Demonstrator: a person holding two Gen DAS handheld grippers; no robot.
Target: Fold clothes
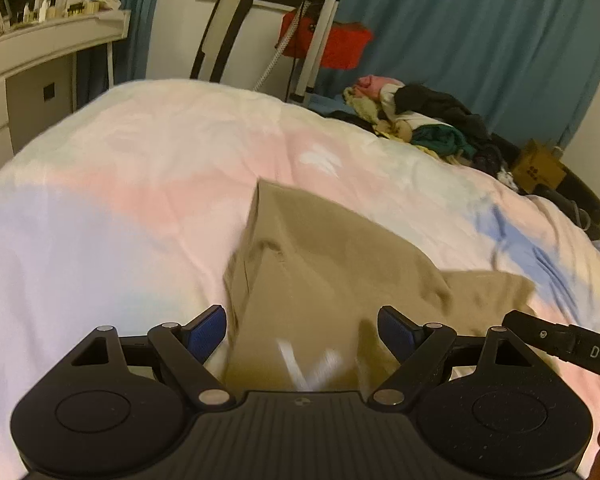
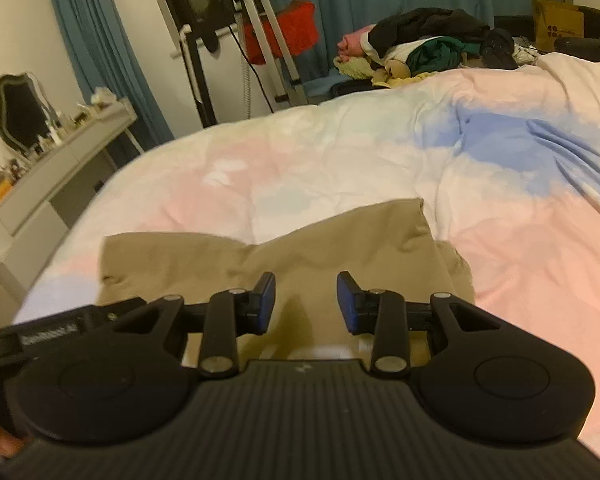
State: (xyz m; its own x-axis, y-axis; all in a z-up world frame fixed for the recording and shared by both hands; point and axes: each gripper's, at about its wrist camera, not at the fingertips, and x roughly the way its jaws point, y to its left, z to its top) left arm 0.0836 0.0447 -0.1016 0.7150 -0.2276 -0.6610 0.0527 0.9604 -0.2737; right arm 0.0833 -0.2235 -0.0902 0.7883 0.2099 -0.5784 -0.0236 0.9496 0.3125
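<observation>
- One tan garment point(image 1: 320, 264) lies on the near part of the bed, already doubled over on itself, with a white tag or label showing blurred at its near edge; we judge the fold to be partly done.
- In the right wrist view the same tan garment point(image 2: 332, 244) shows an uneven far edge, with a dip in the middle and a raised corner to the right, so we think it needs smoothing or another fold.
- We hold the left gripper point(image 1: 302, 330) just above the near edge of the cloth with its jaws spread wide and nothing between the blue pads, probably ready to take that edge.
- We hold the right gripper point(image 2: 306, 300) over the near middle of the garment, jaws apart but narrower than the left, and empty; whether it touches the fabric we cannot tell.
- The two grippers sit close side by side, and the right one's finger reaches into the left view at the right edge.
- The pastel duvet point(image 1: 140, 168) under the garment gives a broad soft surface to fold on.
- A pile of unfolded clothes point(image 2: 424, 44) waits at the far right of the bed, well apart from the work.
- A white dresser point(image 2: 60, 168) stands at the left, blue curtains point(image 1: 480, 40) beyond.
</observation>
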